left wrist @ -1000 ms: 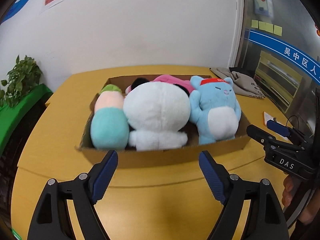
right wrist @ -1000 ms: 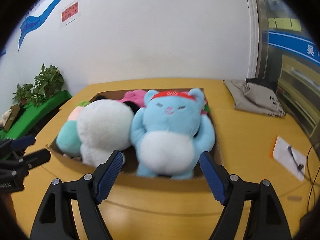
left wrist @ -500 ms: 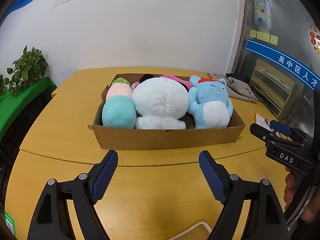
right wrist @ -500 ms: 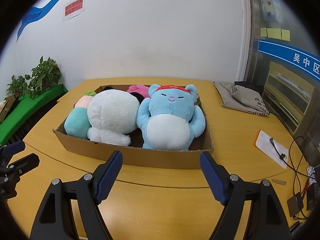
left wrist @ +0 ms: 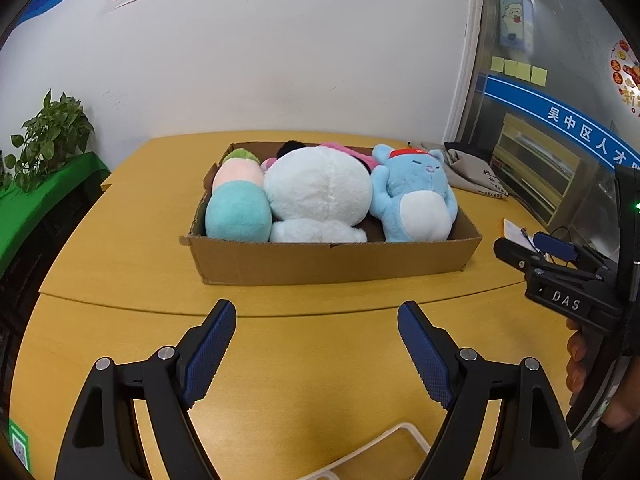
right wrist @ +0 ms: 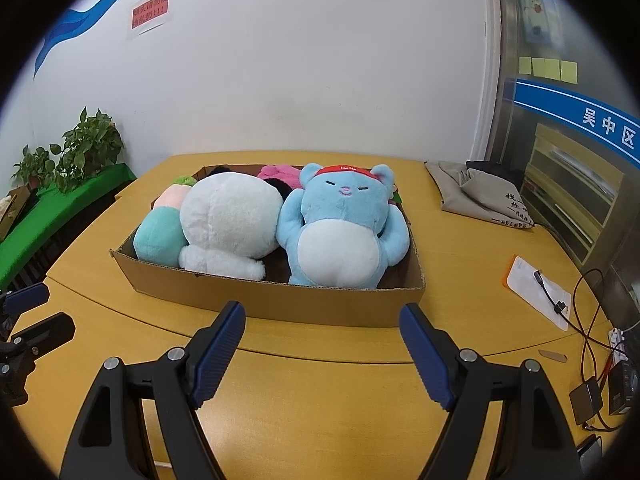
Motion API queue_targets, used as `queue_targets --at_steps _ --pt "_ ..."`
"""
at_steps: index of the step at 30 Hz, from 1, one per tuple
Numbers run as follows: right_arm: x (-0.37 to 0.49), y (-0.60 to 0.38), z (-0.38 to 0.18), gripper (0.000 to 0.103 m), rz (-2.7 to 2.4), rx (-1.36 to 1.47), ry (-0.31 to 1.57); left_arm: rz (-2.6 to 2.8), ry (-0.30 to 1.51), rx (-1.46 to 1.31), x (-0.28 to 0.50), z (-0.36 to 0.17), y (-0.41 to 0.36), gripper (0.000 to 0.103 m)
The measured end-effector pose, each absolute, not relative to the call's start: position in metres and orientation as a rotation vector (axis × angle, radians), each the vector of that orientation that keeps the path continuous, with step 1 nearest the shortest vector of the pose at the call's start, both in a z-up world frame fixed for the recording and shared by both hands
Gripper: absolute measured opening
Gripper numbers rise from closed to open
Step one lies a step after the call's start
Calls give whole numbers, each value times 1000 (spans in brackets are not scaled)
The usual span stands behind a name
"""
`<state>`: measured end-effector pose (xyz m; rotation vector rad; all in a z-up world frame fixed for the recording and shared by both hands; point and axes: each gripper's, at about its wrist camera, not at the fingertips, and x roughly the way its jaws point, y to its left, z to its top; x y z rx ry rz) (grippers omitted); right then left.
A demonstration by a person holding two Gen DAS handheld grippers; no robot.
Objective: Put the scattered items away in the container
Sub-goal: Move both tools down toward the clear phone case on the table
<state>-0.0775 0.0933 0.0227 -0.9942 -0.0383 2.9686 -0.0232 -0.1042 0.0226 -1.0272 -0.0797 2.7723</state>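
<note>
Plush toys, a blue bear [right wrist: 340, 228], a white plush [right wrist: 230, 220] and a teal-and-pink plush [right wrist: 160, 236], lie packed in the cardboard box [right wrist: 320, 304] on the yellow table [right wrist: 320, 392]; both the left gripper [left wrist: 316, 340] and right gripper [right wrist: 322, 344] have drawn back from it, jaws wide and empty. No toy is seen left outside, so tidying looks finished. A grey bag [right wrist: 480, 196], notepad [right wrist: 536, 292] and cables [right wrist: 588, 320] lie right, obstructing nothing.

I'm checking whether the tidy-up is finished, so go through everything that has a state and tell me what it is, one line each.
cardboard box: open-topped, full of plush toys.
blue bear plush: in the box, upright, facing the cameras.
white plush: in the box, middle.
teal and pink plush: in the box, at the left end.
left hand-held gripper: open, empty.
right hand-held gripper: open, empty.
grey cloth bag: lying crumpled on the table.
</note>
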Motion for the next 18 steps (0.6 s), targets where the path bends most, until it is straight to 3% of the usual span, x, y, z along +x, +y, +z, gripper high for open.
queue_targets --at_steps 13,18 --pt "-62 101 17 80 3028 -998 8 2767 -101 -1170 3 -6 -129 87" --pt "-35 82 -25 79 3073 -1246 -117 2722 -96 -1327 23 -41 -142 87"
